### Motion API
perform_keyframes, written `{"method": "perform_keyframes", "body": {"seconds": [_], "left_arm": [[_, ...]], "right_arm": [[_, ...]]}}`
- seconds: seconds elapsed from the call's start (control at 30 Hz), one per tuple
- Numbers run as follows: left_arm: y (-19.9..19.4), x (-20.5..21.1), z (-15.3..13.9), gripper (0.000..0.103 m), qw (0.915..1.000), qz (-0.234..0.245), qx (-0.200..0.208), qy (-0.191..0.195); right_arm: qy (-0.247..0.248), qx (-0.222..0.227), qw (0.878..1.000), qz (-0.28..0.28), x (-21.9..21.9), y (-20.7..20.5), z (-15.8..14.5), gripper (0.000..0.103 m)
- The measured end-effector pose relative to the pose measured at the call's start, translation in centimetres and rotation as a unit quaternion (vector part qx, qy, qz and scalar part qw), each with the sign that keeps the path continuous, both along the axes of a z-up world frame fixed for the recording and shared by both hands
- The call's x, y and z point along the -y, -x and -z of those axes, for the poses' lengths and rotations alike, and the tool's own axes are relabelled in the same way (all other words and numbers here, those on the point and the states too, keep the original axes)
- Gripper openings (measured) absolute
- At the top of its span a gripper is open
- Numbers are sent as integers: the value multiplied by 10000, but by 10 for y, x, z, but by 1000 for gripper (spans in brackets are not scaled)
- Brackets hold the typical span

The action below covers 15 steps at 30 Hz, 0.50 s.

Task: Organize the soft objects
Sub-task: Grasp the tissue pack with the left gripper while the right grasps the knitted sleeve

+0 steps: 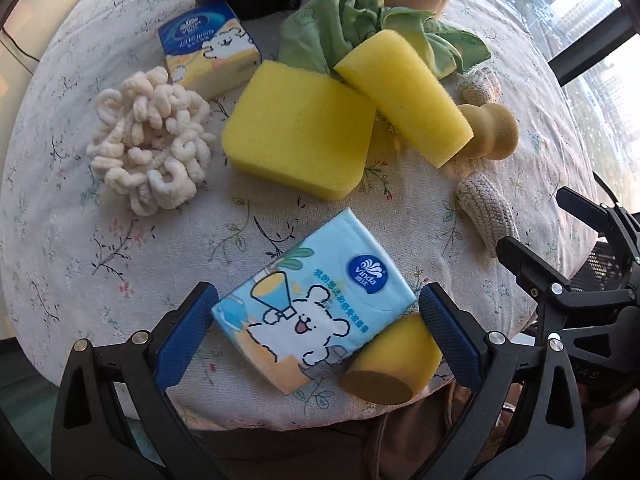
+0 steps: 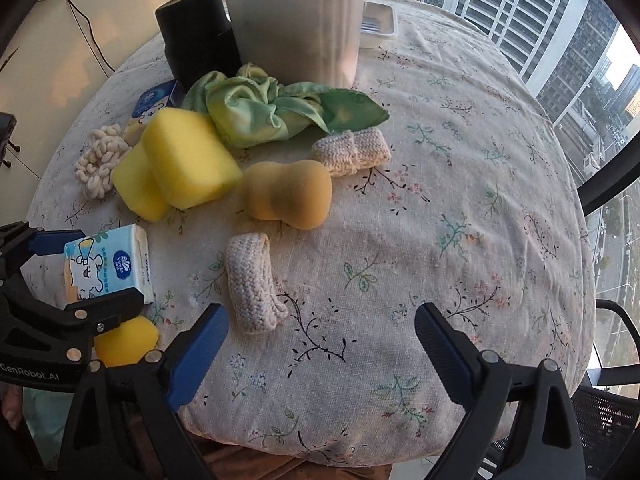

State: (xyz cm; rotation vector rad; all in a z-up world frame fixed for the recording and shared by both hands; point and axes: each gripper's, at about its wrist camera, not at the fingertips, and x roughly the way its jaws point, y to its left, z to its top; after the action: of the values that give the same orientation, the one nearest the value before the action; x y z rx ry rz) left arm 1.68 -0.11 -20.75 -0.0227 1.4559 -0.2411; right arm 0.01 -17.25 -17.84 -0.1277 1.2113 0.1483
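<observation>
Containers: a tall translucent bin [image 2: 298, 20] stands at the top centre of the right wrist view, its contents not visible; a dark cylinder [image 2: 196, 32] sits just left of it and a shallow clear tray [image 2: 380, 20] just right.
Left gripper [image 1: 316, 316]: jaws spread wide, flanking a pale blue tissue pack [image 1: 316, 312] at lower centre without clamping it; a round yellow sponge [image 1: 388, 364] lies against the pack's lower right.
Right gripper [image 2: 320, 332]: jaws apart over bare cloth, holding nothing; a knitted beige piece [image 2: 252, 284] lies just beside the left finger.
Soft objects: two yellow sponge blocks [image 1: 296, 136] overlap mid-frame, near a crumpled green cloth [image 1: 352, 24], a second tissue pack [image 1: 208, 48], a cream looped bundle [image 1: 148, 140] and a gourd-shaped sponge [image 2: 288, 194].
Surface: floral tablecloth [image 2: 460, 208] over a round table.
Room: high-rise towers [image 2: 500, 12] outside the windows, upper right.
</observation>
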Motion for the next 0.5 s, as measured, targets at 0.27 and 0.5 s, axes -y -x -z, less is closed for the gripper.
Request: {"method": "perform_keyframes", "body": {"seconds": [0.27,0.5], "left_arm": [[13,-14,0,100,9978,-621,208,-92],[35,-30,-9,93,9947,-868,478,-265]], "right_arm": [[215,93,9986,-478,-15,-3,15,96],[-191,216,9982,-525,-14,-11,17,78]]}}
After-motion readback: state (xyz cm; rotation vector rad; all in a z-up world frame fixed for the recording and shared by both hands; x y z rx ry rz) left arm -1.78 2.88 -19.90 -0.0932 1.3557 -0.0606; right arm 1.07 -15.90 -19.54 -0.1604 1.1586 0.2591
